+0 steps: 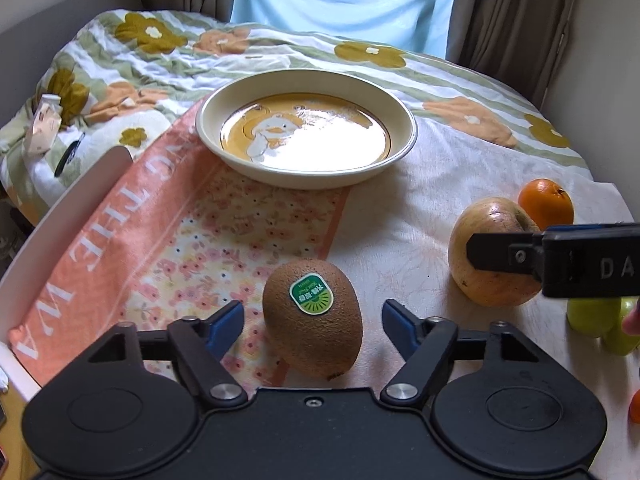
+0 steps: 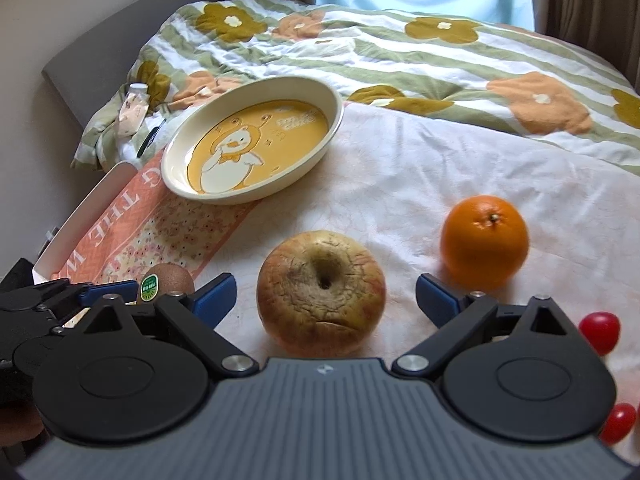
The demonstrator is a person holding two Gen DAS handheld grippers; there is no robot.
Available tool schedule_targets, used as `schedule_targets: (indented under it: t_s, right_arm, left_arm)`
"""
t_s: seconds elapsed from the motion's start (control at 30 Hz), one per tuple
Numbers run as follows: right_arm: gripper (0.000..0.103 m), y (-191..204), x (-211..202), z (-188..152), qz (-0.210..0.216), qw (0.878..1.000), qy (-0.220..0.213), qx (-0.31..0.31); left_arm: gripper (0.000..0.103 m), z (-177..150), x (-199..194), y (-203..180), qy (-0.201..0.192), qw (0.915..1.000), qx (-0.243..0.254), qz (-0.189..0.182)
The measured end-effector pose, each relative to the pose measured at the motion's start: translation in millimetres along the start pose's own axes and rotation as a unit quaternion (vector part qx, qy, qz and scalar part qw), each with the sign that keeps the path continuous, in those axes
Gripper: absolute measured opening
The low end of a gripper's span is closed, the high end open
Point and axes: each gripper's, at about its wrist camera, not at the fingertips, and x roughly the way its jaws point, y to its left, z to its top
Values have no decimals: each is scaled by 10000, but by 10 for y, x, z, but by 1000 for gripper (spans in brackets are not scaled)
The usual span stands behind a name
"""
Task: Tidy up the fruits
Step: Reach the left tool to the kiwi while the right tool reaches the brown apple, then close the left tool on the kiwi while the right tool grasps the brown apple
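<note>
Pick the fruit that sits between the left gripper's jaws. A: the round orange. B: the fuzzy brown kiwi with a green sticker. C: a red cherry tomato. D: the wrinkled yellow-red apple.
B: the fuzzy brown kiwi with a green sticker sits between the left gripper's blue-tipped jaws, gaps showing on both sides.

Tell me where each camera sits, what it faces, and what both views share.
Left wrist: on the left gripper, angled down at the kiwi between its open jaws; right gripper's finger at right.
Right wrist: on the right gripper, angled down at the apple between open jaws; left gripper at left.
Shared: kiwi, apple, orange, plate.
</note>
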Motion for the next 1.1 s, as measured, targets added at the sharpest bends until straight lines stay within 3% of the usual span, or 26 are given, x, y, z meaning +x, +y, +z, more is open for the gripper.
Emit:
schedule_targets:
  t_s: [0.2,0.63,0.7,1.1]
  right_arm:
    - [102,-7,83,-6,96,9999,101,-2]
    - [95,20,151,-18,98,9998,161,-65]
    - [89,20,159,-20,57,9998,167,-81]
    - [88,76,15,-8,16,9997,138,-219]
  left_arm:
    - [56,-4,10,-22,-16,9999,-23,114]
    - [52,-38,-27,-13,-76,9999,-7,93]
    - [52,-45,-32,-10,-82,9999,-26,80]
    - [51,-65,-283,38,-301,9993,-209,32]
